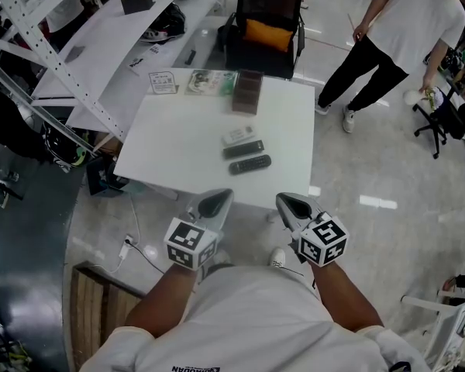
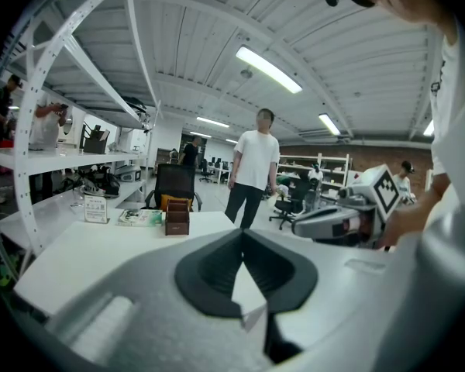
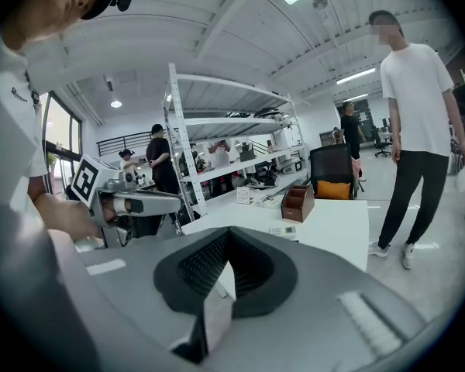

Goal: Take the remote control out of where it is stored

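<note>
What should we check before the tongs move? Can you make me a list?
1. Left tongs empty: ok, jaws together with nothing between them.
2. Right tongs empty: ok, jaws together and holding nothing.
3. Tongs open, ready to grab: not ok, both are shut.
4. Remotes in sight: ok, a white remote and two black remotes lie on the white table.
5. Any remote still inside the brown organizer box: cannot tell.
6. Standing person clear of the table: ok, off beyond its far right corner.
</note>
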